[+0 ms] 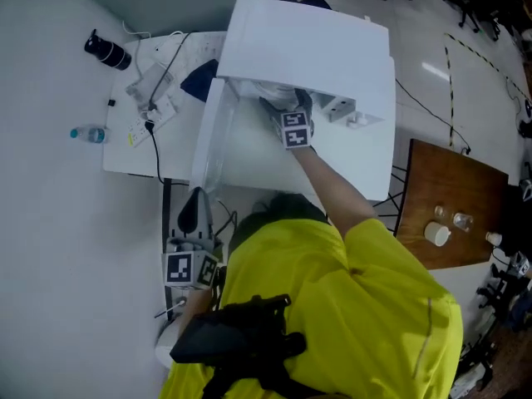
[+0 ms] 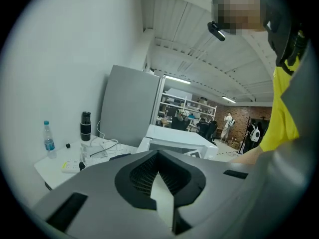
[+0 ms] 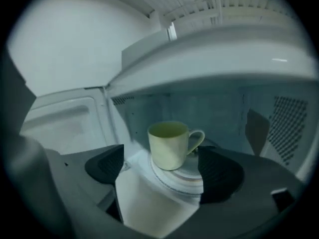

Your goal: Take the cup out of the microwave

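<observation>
One pale cup stands upright on a plate inside the open microwave, with free room either side, untouched between the right gripper's wide-apart jaws, while the left gripper, jaws together and empty, hangs short of the desk; the head view hides the cup.

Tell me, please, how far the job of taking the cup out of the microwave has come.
Done: the microwave door stands open.
In hand: the right gripper is at the opening with its jaws apart. The cup is in line between them but not gripped, and it sits on the round plate inside.
Left: close on the cup and lift it out.
The left gripper is shut and empty.
</observation>
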Tool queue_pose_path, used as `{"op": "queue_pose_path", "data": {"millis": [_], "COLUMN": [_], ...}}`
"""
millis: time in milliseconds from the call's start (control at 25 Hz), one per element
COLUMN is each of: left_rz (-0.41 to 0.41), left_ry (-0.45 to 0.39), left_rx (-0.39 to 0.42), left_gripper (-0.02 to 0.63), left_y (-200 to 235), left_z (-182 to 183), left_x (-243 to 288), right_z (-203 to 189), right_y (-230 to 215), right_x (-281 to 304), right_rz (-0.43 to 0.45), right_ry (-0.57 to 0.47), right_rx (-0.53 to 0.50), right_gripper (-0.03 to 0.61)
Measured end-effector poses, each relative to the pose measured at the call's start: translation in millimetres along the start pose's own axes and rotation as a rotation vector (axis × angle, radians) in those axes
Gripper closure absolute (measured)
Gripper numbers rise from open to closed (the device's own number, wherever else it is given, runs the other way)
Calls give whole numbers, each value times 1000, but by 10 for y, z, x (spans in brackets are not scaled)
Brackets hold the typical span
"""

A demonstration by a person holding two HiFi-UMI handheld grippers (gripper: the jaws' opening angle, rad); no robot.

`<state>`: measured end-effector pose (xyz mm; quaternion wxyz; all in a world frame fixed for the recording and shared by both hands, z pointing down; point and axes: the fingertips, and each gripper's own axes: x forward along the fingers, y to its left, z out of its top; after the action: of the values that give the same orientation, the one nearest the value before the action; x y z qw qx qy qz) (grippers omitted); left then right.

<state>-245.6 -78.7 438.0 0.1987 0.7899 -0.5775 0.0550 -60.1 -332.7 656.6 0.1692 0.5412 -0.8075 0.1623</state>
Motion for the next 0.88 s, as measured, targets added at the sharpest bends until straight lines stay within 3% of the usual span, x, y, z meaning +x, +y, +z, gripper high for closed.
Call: {"op": "queue_pose_path", "data": {"millis": [200,520,600,880], "left_rz": [50,167,182,190], "left_ry": [12,61,54,59], "left_rx": [-3,-62,-61,-50], "left_gripper": [614,614,614,614], "left_y": [80,355,354,357], "left_z": [-90,-309,-306,-335], "left_x": [24,-97,-118,-189], "right_z": [-106,-42,-60,52], "right_y": [-79,-129,-144,-20], "right_x": [589,907,932,769], "right_rz": [-44,-110,-120,-68], "right_ry": [26,27,31,-2], "right_rx": [-2,-27,-26,-61], "right_gripper": [104,107,137,147]}}
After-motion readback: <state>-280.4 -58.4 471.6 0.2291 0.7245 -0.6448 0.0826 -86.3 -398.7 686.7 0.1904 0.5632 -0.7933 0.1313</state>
